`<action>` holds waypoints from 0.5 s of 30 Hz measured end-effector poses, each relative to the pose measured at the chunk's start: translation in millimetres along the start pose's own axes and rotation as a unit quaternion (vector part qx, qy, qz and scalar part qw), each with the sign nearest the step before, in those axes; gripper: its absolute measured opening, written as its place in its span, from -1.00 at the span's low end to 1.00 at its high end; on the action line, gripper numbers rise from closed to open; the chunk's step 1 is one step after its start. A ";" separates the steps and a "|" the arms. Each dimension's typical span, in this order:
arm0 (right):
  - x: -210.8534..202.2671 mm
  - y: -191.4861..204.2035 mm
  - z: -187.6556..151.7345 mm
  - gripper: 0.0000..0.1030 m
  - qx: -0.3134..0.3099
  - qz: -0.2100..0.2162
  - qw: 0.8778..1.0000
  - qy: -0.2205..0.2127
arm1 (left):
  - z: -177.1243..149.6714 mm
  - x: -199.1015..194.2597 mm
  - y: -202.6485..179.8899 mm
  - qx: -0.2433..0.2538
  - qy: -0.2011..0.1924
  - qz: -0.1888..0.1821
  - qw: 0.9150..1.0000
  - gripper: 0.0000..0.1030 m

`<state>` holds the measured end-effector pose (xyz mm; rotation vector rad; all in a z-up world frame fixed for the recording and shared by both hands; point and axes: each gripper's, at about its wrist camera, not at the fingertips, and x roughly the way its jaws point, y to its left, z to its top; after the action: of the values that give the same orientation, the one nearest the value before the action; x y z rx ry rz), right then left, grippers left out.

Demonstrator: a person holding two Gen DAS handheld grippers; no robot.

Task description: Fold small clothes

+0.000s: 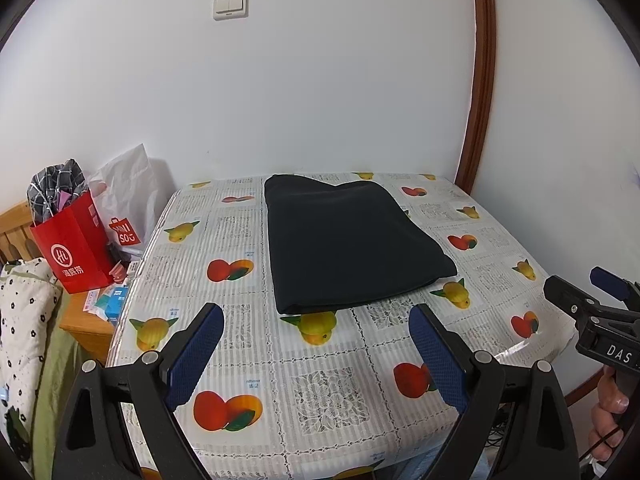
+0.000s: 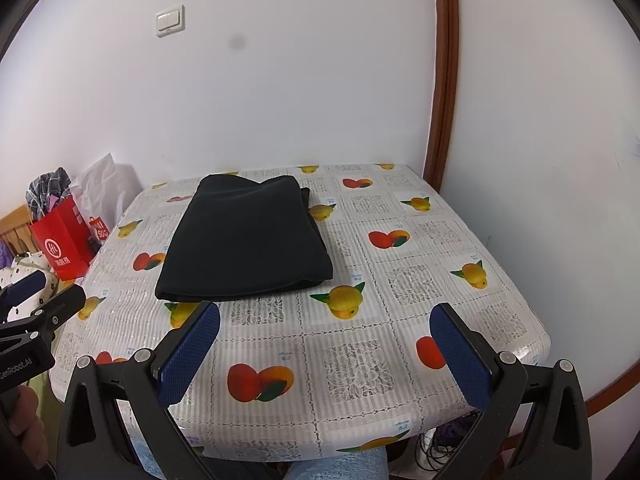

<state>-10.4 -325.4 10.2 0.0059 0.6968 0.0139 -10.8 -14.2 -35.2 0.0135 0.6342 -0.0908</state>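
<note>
A black garment (image 1: 348, 240) lies folded into a flat rectangle on the far middle of the table (image 1: 328, 384), which has a fruit-print cover. It also shows in the right wrist view (image 2: 248, 240). My left gripper (image 1: 316, 324) is open and empty, held above the table's near part, short of the garment's near edge. My right gripper (image 2: 326, 324) is open and empty, also near the front edge, to the right of the garment. The right gripper shows at the right edge of the left wrist view (image 1: 592, 292), and the left gripper at the left edge of the right wrist view (image 2: 40, 300).
A white wall stands behind the table, and a brown door frame (image 1: 476, 112) at the back right. Left of the table are a red paper bag (image 1: 76, 252), a white plastic bag (image 1: 128, 200) and a low wooden stand (image 1: 84, 324). Cables (image 2: 432, 452) lie under the front right corner.
</note>
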 end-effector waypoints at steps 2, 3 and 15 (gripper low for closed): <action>-0.1 0.1 -0.3 1.00 0.000 0.000 1.000 0.000 | 0.0 0.4 0.3 -0.001 0.000 0.000 1.000 0.82; 0.0 0.0 -0.4 1.00 0.000 0.000 1.000 0.000 | 0.0 0.6 0.6 -0.001 0.001 0.000 1.000 0.82; -0.7 3.3 -0.4 1.00 0.000 0.001 1.000 0.000 | -1.6 3.3 3.7 -0.008 0.008 -0.002 1.000 0.82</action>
<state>-11.3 -322.1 10.3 0.0059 0.6975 0.0158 -8.8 -10.8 -38.5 -0.0028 0.6500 -0.0899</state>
